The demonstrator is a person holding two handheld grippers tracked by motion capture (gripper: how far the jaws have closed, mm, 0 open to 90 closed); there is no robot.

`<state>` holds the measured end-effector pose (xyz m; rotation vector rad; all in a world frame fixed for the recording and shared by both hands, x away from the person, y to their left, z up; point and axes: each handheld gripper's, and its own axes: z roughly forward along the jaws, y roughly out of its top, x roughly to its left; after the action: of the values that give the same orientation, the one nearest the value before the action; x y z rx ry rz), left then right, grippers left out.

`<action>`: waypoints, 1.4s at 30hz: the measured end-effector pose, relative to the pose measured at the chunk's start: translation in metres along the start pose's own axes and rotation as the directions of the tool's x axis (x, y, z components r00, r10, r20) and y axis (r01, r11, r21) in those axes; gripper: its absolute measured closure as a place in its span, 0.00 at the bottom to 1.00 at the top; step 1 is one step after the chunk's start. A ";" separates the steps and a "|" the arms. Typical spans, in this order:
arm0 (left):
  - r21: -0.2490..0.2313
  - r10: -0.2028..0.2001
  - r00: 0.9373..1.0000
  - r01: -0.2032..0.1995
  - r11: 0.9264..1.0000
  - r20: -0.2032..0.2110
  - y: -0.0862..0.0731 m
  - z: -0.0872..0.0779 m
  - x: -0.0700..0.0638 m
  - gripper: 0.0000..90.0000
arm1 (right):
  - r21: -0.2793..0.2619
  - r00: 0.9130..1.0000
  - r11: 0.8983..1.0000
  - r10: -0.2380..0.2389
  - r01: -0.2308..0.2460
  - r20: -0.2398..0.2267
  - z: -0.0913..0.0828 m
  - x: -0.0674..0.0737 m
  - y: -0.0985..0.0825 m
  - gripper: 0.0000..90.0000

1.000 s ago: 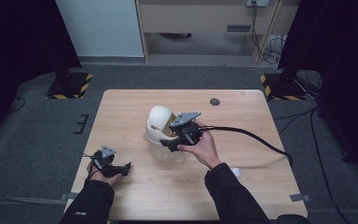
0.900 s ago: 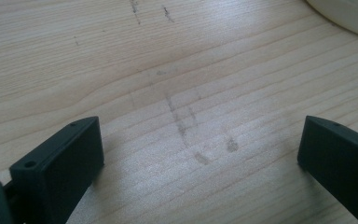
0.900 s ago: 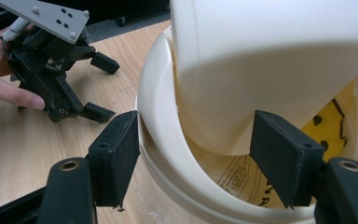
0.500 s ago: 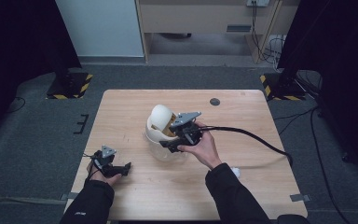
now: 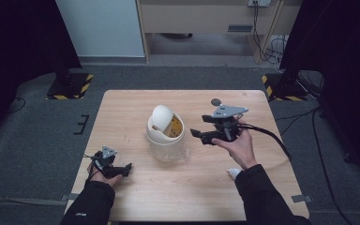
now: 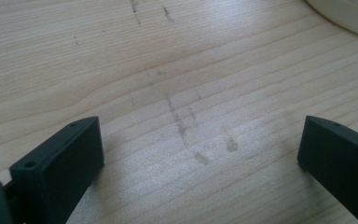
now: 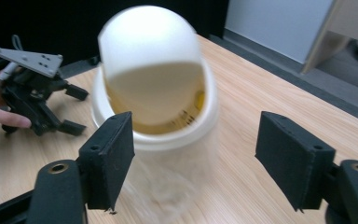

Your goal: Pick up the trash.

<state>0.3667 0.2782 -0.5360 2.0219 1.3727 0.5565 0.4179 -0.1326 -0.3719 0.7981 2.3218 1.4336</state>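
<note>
Since the earlier frames my right tool [image 5: 198, 136] has drawn back from the bin [image 5: 165, 136]: it was against the bin's right side then, and now stands apart from it, just to its right, lifted off the surface [image 5: 122, 112]. My left tool [image 5: 125, 169] has not shifted.

Right tool: jaws spread wide, nothing between them. In the right gripper view [image 7: 193, 158] the bin [image 7: 156, 100] stands straight ahead of the jaws, beyond their tips and clear of both. The grey plate [image 5: 229, 111] sits on top of it and the cable [image 5: 269, 136] trails off behind, toward the right edge of the surface.

Bin: white, with a translucent lower body and a domed swing lid [image 5: 161, 117] tilted, leaving an opening on the side facing my right tool. Something yellow-brown shows inside; I cannot tell what it is.

Left tool: resting low on the surface near the front left corner, well apart from the bin. In the left gripper view [image 6: 200, 154] the jaws stand wide open over bare scuffed wood, holding nothing; a white curved edge [image 6: 349, 16], apparently the bin's, shows ahead and to the right.

A small dark disc [image 5: 215, 101] lies beyond my right tool, near the far edge. Something small and white [image 5: 233, 172] lies beside my right forearm.
</note>
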 end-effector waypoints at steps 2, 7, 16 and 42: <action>0.000 0.000 1.000 0.000 1.000 0.000 0.000 0.000 0.000 0.00 | 0.002 1.000 1.000 0.003 -0.003 0.007 -0.005 -0.002 -0.003 0.30; 0.000 0.001 1.000 -0.001 1.000 0.001 0.000 0.000 0.000 0.00 | 0.030 0.998 0.999 0.021 -0.023 0.060 -0.031 -0.016 -0.027 0.28; 0.000 0.002 1.000 -0.002 1.000 0.001 0.000 0.000 -0.001 0.00 | 0.055 0.987 0.994 0.084 -0.092 0.139 -0.056 -0.030 -0.075 0.24; 0.000 0.000 1.000 0.000 1.000 0.003 0.000 0.000 -0.001 0.00 | 0.290 0.986 0.947 0.109 -0.141 0.125 -0.057 -0.028 -0.165 0.32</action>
<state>0.3661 0.2772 -0.5360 2.0220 1.3702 0.5538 0.3617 -0.2476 -0.4933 1.0947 2.4749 1.0661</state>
